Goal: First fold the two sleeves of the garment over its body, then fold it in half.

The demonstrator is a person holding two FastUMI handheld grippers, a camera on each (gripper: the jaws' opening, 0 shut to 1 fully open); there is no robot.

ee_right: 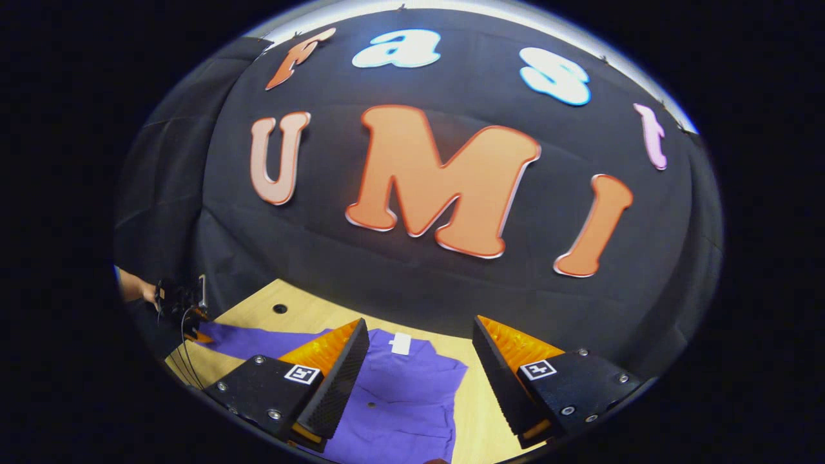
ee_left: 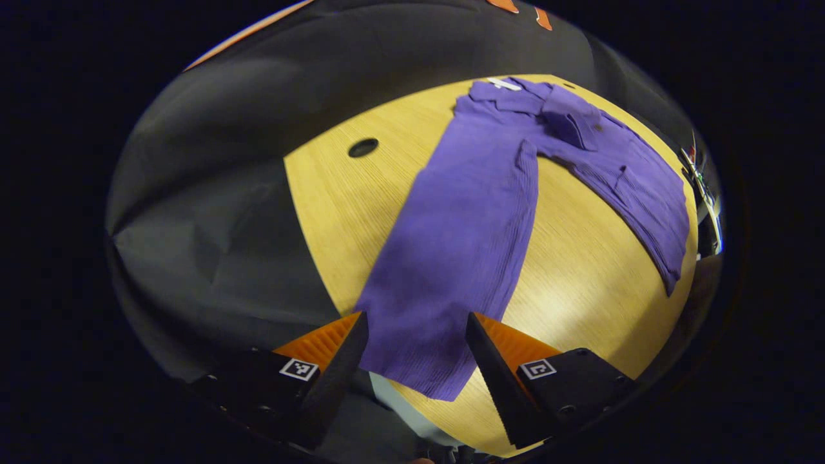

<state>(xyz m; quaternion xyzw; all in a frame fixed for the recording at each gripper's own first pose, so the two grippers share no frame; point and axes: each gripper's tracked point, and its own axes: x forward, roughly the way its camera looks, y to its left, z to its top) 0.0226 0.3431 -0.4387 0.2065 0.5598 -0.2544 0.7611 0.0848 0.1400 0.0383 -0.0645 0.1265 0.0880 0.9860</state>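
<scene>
On the bench (ee_left: 580, 283) we see the purple garment (ee_left: 464, 232) lying flat, one sleeve running lengthwise straight ahead of our left tongs (ee_left: 417, 351), which gape empty, like the right tongs (ee_right: 420, 361) near its collar.

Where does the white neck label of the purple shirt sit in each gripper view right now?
Left gripper view: white label at the top, on the shirt's far collar.
Right gripper view: label low centre, between that gripper's fingers.
Shared landmark: the round hole in the table.
</scene>
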